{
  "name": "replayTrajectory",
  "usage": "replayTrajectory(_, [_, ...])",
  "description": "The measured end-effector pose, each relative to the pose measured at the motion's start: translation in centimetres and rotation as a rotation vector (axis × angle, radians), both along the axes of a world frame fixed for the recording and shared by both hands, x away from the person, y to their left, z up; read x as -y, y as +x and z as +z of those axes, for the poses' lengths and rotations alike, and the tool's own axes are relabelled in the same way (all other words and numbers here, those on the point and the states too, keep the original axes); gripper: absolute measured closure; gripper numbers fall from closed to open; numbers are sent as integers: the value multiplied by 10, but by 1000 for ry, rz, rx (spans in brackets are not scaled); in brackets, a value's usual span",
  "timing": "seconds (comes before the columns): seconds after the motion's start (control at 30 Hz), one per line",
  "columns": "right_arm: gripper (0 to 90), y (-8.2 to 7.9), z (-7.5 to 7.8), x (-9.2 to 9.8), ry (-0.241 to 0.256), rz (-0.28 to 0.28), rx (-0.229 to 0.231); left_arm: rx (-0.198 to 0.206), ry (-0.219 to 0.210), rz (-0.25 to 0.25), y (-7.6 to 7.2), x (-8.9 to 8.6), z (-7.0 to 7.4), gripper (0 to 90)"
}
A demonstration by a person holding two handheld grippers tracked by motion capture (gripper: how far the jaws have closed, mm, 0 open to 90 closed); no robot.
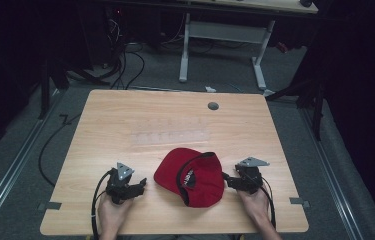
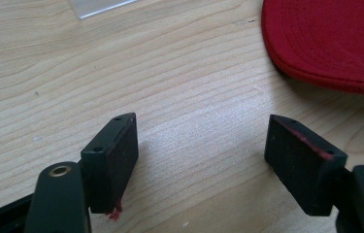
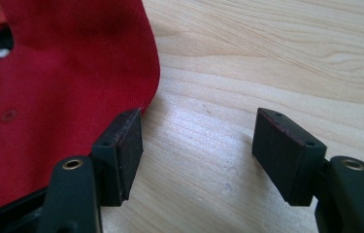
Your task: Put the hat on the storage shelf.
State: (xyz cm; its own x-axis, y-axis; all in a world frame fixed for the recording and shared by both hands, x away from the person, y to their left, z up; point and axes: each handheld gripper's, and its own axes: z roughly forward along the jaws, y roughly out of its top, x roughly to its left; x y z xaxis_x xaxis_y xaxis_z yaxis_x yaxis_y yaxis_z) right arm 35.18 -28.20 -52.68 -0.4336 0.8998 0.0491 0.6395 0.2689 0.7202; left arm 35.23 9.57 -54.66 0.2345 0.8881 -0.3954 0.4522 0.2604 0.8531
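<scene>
A red baseball cap (image 1: 191, 176) lies on the near middle of the wooden tabletop (image 1: 125, 115), its brim pointing away and to the left and its dark inner side with white lettering turned partly up. It sits loose and unheld between the two tools, which suggests it was laid there to be reached from both sides at once.

Right of the cap, the right hand-held gripper (image 3: 196, 141) rests low over the wood with its jaws spread; one jaw lies right at the cap's crown edge, though whether it touches the cloth I cannot tell, and the other stands over bare wood. Nothing is pinched.

Left of the cap and apart from it, the left hand-held gripper (image 2: 201, 141) is likewise spread wide and empty, aimed across bare wood with the brim ahead to its right. Both forearms come in low, hands settled near the tabletop's front edge. Beyond the cap lies a clear plastic strip (image 1: 171, 136).
</scene>
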Motion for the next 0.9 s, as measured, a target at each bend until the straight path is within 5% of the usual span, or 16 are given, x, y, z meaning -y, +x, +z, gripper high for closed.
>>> replayTrajectory(0.43, [305, 7, 26, -16, 121, 96, 64, -1, -1, 4, 0, 0, 0, 282])
replayTrajectory(0.9, [290, 36, 30, -43, 128, 163, 29, 0, -1, 6, 1, 0, 0, 283])
